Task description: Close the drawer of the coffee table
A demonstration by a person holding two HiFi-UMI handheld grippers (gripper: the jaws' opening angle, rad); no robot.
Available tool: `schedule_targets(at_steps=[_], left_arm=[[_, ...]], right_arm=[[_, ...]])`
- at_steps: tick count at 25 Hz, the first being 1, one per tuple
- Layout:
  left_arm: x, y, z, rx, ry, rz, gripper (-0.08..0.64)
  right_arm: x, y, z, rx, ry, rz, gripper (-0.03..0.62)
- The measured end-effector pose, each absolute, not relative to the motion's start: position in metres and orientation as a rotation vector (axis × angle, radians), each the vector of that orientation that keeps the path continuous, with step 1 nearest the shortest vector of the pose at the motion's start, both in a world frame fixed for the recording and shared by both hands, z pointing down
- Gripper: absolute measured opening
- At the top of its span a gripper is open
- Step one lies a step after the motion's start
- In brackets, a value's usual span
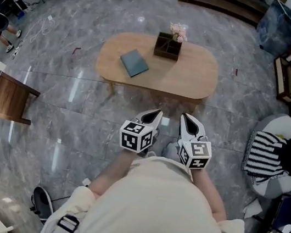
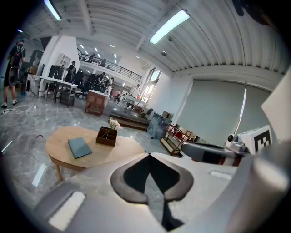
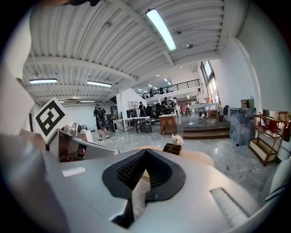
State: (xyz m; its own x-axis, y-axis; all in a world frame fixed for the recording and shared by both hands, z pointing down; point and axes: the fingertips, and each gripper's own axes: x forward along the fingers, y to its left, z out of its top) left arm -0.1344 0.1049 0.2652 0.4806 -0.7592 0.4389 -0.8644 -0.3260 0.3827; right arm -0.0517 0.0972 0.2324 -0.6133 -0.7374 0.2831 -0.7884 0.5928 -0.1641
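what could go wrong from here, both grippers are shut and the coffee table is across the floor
1. No drawer front shows in any view, so the approach to the coffee table may aim at the wrong side.
2. A hard push with the shut left gripper or right gripper might slide the table on the glossy floor and tip the flower box.
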Motion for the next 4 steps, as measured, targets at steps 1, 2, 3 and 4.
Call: schedule_targets(at_steps=[1, 2, 3, 4], left_arm=[[-0.1342, 0.1052, 0.2654, 2.156, -1.337, 0.239, 0.002], [-0.1341, 0.1055, 0.2655, 2.156, -1.337, 0.238, 0.002], [-0.1342, 0.1057, 0.2657, 2.156, -1.338, 0.237, 0.002], [-0.1342, 0.1058, 0.2659, 2.156, -1.338, 0.235, 0.002]], right_arm=[[-0.0519, 0.0974, 0.2328, 1.275, -2.635, 0.409, -0.002], [-0.0523, 0.0977, 0.2332, 1.274, -2.635, 0.409, -0.002], [-0.0529, 0.0980, 0.2334, 1.273, -2.636, 0.409, -0.002], [-0.0534, 0.0983, 0.2336, 1.271, -2.637, 0.409, -0.002]])
